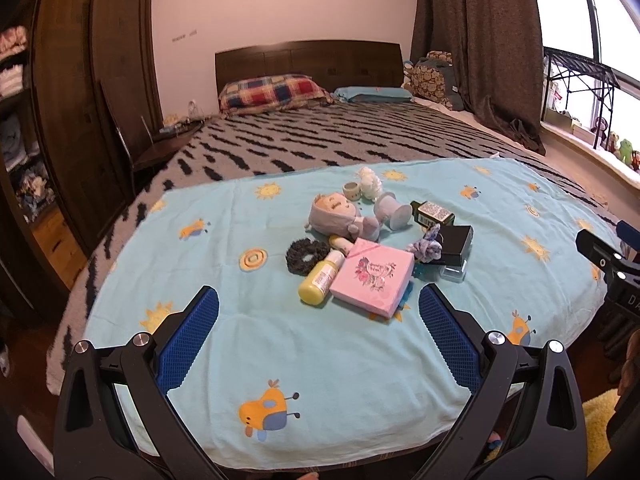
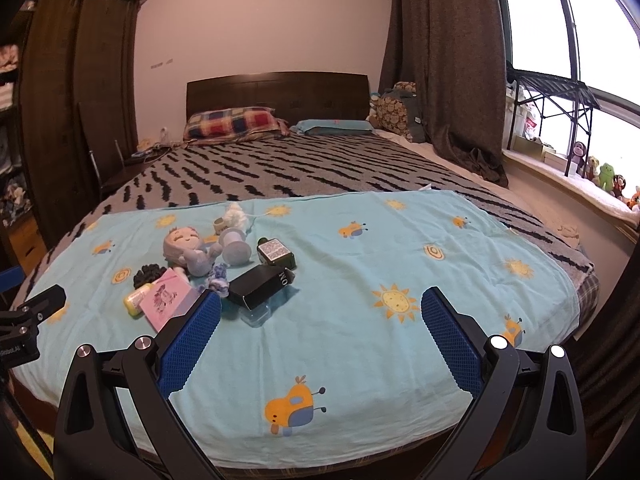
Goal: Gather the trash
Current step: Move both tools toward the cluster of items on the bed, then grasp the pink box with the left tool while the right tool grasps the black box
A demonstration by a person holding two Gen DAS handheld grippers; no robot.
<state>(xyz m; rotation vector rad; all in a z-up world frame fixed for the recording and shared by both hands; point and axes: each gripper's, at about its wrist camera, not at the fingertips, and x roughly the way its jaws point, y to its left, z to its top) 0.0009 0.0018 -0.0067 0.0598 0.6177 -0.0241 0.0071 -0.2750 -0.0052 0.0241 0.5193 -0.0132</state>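
A heap of small items lies on a light blue sheet [image 1: 340, 360] over the bed's foot: a pink box [image 1: 373, 277], a yellow bottle [image 1: 319, 282], a dark scrunchie [image 1: 306, 255], a plush doll [image 1: 340, 216], a black box [image 1: 454, 242], a dark green box [image 1: 432, 212] and a white fluffy wad [image 1: 370, 180]. My left gripper [image 1: 319, 307] hangs open just short of the pink box and the bottle, holding nothing. To the right of the heap my right gripper [image 2: 320, 314] is open and empty; the black box [image 2: 260, 286] lies past its left finger.
The bed runs back under a grey zigzag blanket [image 1: 340, 136] to two pillows and a dark headboard [image 1: 308, 60]. A wardrobe [image 1: 92, 92] and a chair stand at the left. Curtains and a window ledge [image 2: 580, 184] with toys are at the right.
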